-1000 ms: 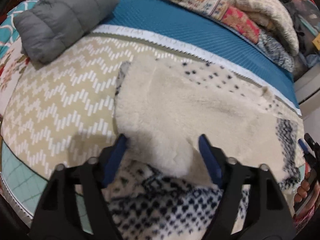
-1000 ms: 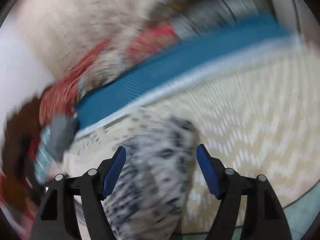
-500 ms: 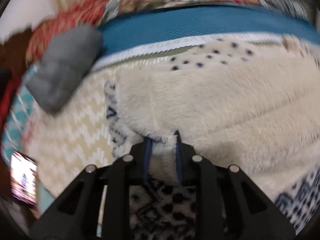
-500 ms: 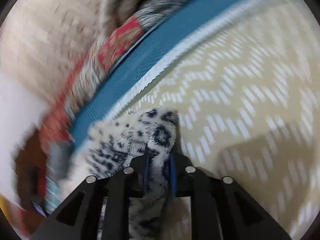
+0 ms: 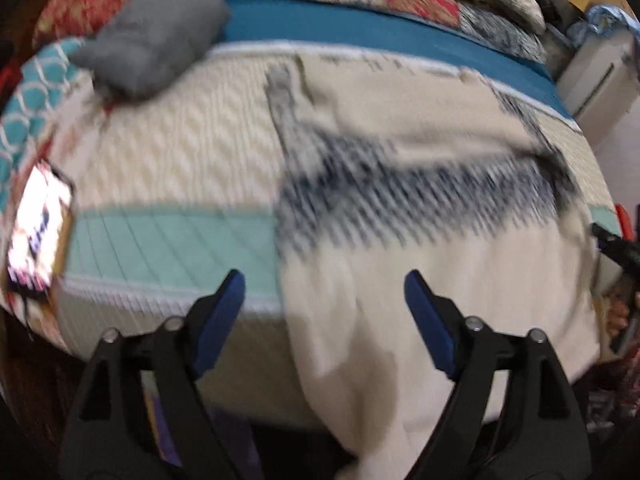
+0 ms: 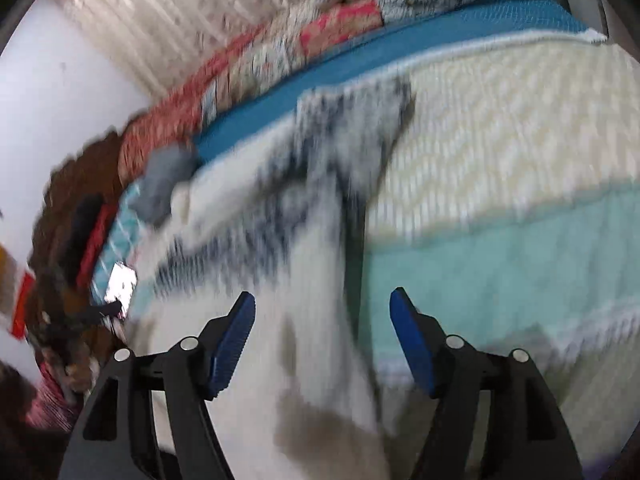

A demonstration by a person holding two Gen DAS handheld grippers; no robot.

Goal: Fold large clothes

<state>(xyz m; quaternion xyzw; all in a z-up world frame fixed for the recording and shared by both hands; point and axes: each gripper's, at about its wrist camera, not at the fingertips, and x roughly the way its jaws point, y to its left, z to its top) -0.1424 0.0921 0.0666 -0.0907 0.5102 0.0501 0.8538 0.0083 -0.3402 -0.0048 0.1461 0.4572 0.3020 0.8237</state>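
Closest to us, the left gripper (image 5: 324, 292) has its two blue fingers wide apart, holding nothing. The right gripper (image 6: 322, 312) is the same, fingers apart and empty. Both hang just above the near end of the fluffy cream sweater (image 5: 400, 240), which has a band of dark blue pattern across it.

The sweater lies on the bed (image 5: 168, 236), and its near end droops over the bed's edge toward the floor. That is the big worry. Nothing holds it now, and it looks thick and heavy, so the hanging part could pull the rest down and undo any fold.

The pictures are blurry, so the grippers seem to be moving fast. A quick grab might catch only one layer, or miss the edge, and the fold would come out crooked.

A little farther, on the left, a lit phone (image 5: 38, 232) sits near the bed's edge. A swinging sleeve could knock it off. Farther back lies a gray pillow (image 5: 156, 36), well apart from the sweater.
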